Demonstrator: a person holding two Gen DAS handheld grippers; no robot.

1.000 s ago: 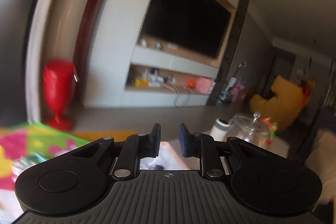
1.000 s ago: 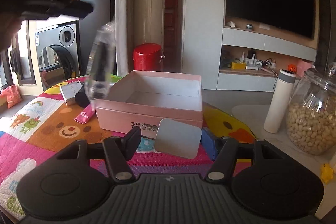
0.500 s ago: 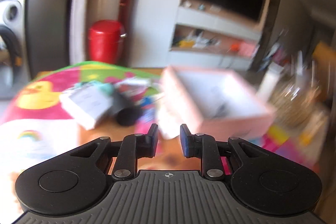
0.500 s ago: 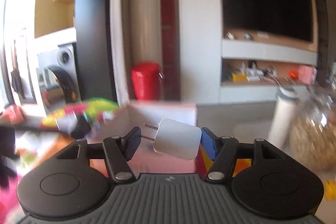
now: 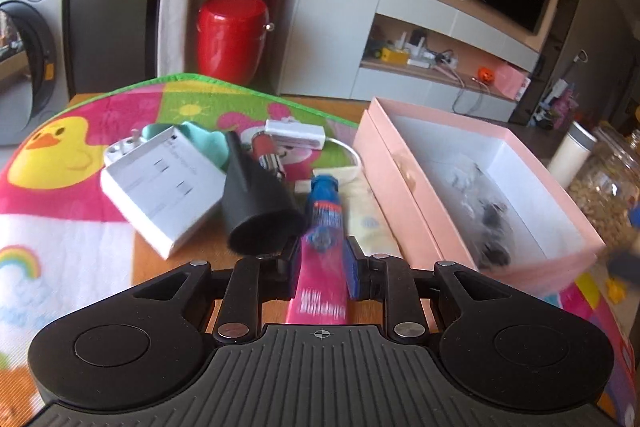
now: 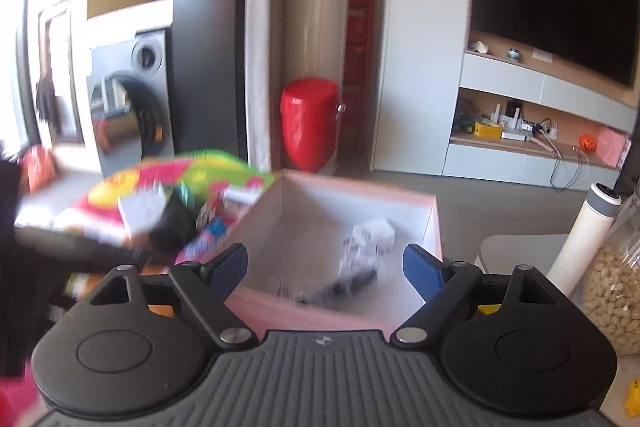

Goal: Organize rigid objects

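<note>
**Sorting onto a bright cartoon mat**

Left wrist: lying on soft printed mat (image 5: 60,195), pink glossy tube (image 5: 322,259) sitting between left gripper (image 5: 320,261) pads, narrowly parted, contact unclear; matte black cone (image 5: 256,203) beside.

Right wrist: right gripper (image 6: 324,267) just been opening, gaping empty over pink cardboard box (image 6: 320,311), blurred white plug (image 6: 378,231) lying inside.

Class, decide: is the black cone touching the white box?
Touching. The left wrist view shows the black cone lying against the white box, no gap.

Both wrist views close, angled down; shared pink box (image 5: 404,179) (image 6: 320,311)
</note>
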